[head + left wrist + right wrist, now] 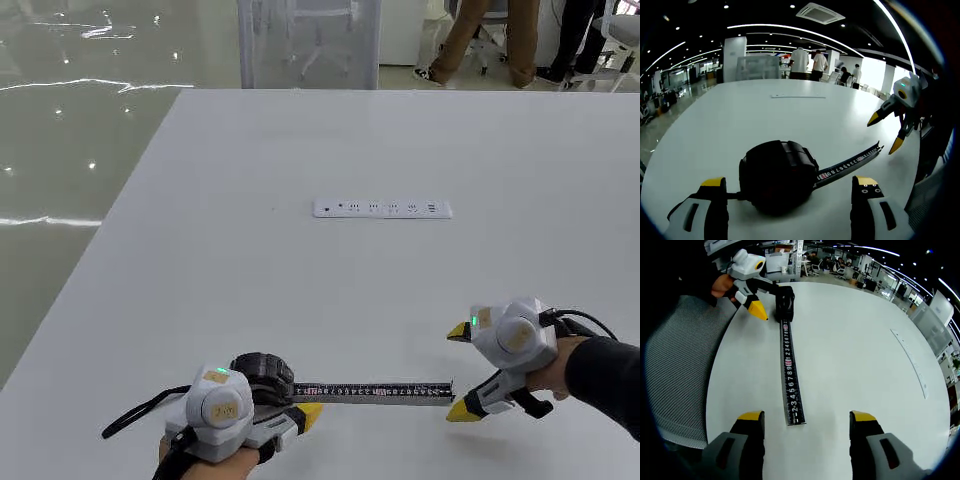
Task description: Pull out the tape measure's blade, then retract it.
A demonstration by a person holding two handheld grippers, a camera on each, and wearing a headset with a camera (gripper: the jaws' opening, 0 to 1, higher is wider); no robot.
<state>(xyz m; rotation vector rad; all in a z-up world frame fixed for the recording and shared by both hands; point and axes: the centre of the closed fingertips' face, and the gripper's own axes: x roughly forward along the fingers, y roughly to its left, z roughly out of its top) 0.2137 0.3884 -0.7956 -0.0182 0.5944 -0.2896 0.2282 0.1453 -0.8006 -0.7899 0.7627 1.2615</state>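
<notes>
The black tape measure case rests on the white table, with its blade drawn out to the right and lying flat. My left gripper is open, and in the left gripper view the case sits between its yellow-tipped jaws with a gap on the right side. My right gripper is open at the blade's far end. In the right gripper view the blade tip lies on the table just ahead of the gap between the jaws of that gripper, touching neither.
A white power strip lies flat mid-table, well beyond the blade. The case's black wrist strap trails to the left. The table's left edge drops to a glossy floor. People and chairs stand beyond the far edge.
</notes>
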